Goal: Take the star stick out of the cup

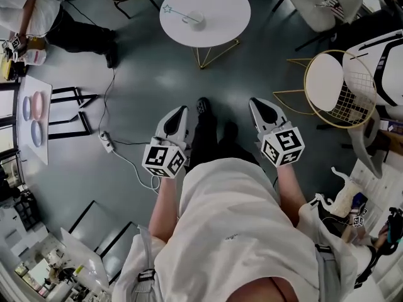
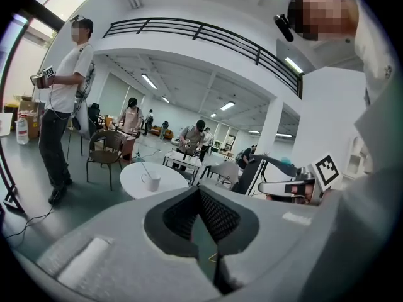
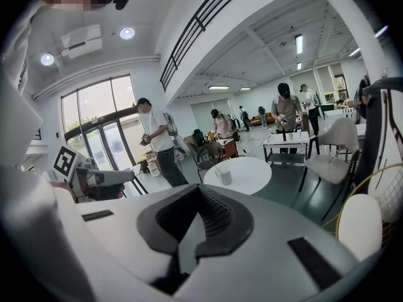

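two grippers, one cup

Straight ahead of me, a round white table stands on gold wire legs over the dark grey floor. On my right there's a gold wire chair with a round white seat, and a white chair further off. To my left a power strip lies on the floor, its white cable trailing my way. At the far left a white shelf carries a pink plate and blue plates. A person in a white shirt stands beyond it. High up, a black railing lines the balcony.
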A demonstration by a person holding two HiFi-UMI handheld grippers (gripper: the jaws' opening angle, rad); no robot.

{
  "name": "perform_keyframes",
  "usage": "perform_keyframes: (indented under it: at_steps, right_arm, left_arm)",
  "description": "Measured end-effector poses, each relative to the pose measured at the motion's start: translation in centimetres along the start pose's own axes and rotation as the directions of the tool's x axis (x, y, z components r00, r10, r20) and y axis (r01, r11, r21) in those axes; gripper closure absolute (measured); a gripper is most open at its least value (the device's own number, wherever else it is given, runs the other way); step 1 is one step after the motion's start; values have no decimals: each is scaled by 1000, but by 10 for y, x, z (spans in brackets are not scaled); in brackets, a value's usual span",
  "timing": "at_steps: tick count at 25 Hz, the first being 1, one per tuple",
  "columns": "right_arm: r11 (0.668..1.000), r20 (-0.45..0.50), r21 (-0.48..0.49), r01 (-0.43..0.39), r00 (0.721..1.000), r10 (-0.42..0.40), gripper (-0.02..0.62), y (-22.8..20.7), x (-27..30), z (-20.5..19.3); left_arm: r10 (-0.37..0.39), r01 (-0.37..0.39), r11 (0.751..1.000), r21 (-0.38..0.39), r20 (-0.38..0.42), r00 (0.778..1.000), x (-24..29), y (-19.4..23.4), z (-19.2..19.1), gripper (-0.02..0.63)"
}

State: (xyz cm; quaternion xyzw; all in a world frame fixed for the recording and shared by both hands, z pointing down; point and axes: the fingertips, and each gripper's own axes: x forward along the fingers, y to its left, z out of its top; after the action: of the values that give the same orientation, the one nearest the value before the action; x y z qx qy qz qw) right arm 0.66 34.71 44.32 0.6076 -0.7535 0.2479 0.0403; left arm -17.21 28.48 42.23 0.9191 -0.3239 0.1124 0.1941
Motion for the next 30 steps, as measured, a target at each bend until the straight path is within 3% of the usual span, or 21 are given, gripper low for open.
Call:
perform_keyframes:
  at_steps: [5, 12, 21, 30]
  right_arm:
    - [1000, -13, -3, 17, 1000, -17, 589, -7, 13, 3]
    - [998, -8, -5, 62, 998, -62, 589, -28, 34, 25]
    - [996, 20, -14, 93, 995, -93, 589, -44, 87, 75]
    - [996, 34, -43, 84, 996, -83, 589, -29, 143, 106]
  left_arm:
    - [-4, 4, 1000, 15, -14, 1000, 16, 15, 0, 597]
    - [-32, 37, 987, 157, -31, 999, 57, 32, 14, 597]
    - [-59, 57, 987, 152, 9, 998, 112, 70, 60, 597]
    - [-92, 89, 981, 170, 8, 996, 132, 108, 83, 597]
